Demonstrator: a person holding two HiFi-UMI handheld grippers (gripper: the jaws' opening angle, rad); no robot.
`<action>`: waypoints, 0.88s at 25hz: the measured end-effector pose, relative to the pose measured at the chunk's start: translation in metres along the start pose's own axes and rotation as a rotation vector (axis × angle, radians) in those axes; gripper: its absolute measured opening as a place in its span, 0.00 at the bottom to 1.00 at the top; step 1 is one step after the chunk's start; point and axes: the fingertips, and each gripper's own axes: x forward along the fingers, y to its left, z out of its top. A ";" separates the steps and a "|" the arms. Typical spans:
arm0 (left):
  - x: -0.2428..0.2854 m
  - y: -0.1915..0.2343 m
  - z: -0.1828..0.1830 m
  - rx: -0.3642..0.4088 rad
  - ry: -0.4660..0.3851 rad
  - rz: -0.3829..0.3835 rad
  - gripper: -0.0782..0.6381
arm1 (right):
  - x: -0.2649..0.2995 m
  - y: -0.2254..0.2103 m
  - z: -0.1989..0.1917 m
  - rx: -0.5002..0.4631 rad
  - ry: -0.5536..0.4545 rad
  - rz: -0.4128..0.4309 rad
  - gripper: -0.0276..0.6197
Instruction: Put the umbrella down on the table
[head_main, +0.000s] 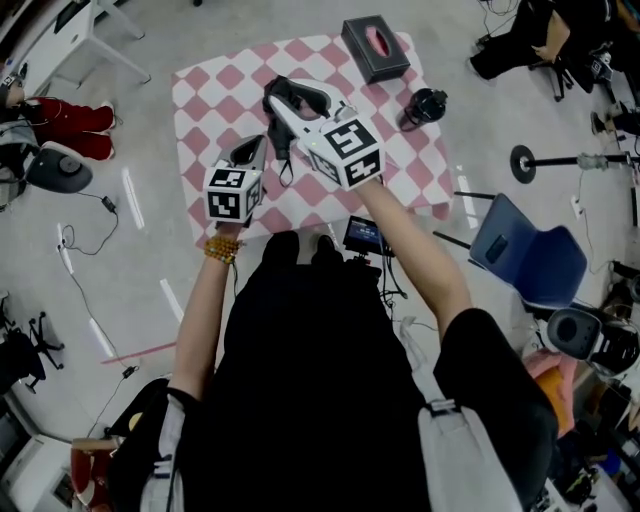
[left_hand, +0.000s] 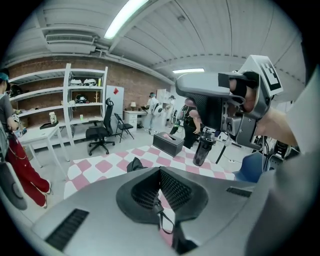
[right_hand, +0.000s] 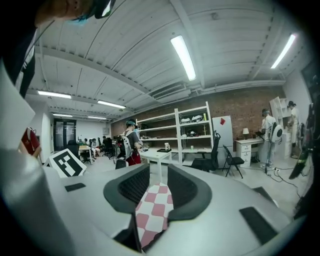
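left claw (left_hand: 159, 189) pinches a strap (left_hand: 167, 223), right claw (right_hand: 156, 186) released, above pink-checkered table (head_main: 402, 160), grey floor (head_main: 140, 120).

LAB FLOOR: A small table (head_main: 215, 85) in a pink-and-white checked cloth stands at the middle of what looks like a robotics lab or workshop, on a bare grey floor (head_main: 150, 160) where loose cables (head_main: 80, 245) trail. Beyond the table, white shelving (left_hand: 85, 97) stacked with gear lines a brick wall (left_hand: 135, 82), with a black office chair (left_hand: 99, 134) and a white desk (left_hand: 42, 135) in front. Strip lights (left_hand: 127, 17) run along the ribbed, vaulted ceiling (left_hand: 200, 35) above the table. Beside the table are a blue chair (head_main: 528, 255) and a round-based stand (head_main: 560, 162). Farther off, people (right_hand: 102, 145) sit among more desks.
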 end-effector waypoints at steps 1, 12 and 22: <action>0.000 0.000 0.000 0.000 0.001 0.000 0.13 | -0.001 0.001 -0.001 0.003 0.000 -0.001 0.22; -0.003 -0.004 -0.004 -0.009 0.013 0.001 0.13 | -0.019 0.002 -0.027 0.033 0.009 -0.029 0.21; -0.002 -0.009 -0.006 -0.017 0.023 -0.008 0.13 | -0.032 0.010 -0.043 0.015 -0.008 0.009 0.20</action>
